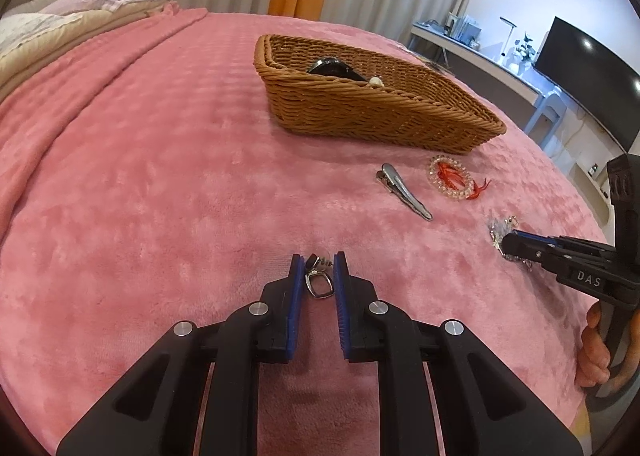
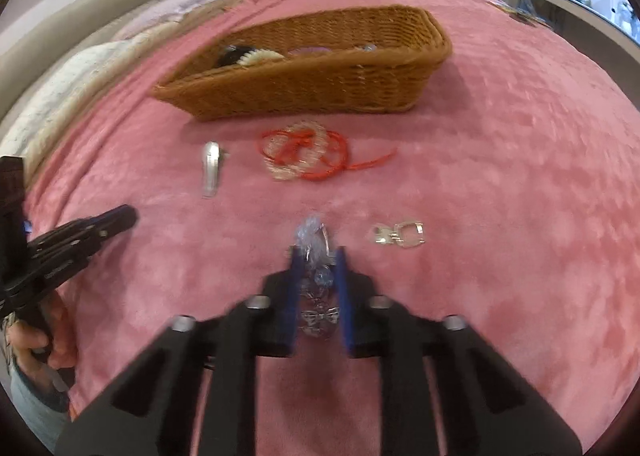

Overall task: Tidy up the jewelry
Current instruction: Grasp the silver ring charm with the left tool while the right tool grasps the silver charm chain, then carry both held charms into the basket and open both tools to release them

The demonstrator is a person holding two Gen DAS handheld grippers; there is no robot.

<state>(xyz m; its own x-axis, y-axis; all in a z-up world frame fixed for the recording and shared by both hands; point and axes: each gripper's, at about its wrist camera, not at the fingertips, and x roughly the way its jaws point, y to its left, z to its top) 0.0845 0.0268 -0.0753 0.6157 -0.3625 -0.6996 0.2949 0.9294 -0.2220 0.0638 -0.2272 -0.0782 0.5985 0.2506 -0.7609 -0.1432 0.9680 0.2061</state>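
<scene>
Left wrist view: my left gripper (image 1: 317, 270) sits narrowly around a silver earring (image 1: 318, 281); the right gripper (image 2: 318, 262) pinches a crystal piece (image 2: 314, 240). Ahead, the wicker basket (image 1: 360, 112) holds some items; several remain on the bed.

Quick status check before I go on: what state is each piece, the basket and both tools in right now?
Left tool: part open, straddling the silver earring, not clamped.
Right tool: closed around the crystal chain cluster.
Silver hair clip: lying loose on the pink blanket.
Beaded bracelet with red cord: loose on blanket.
Silver clasp piece: loose on blanket.
Wicker basket: upright, already holding several items.
</scene>
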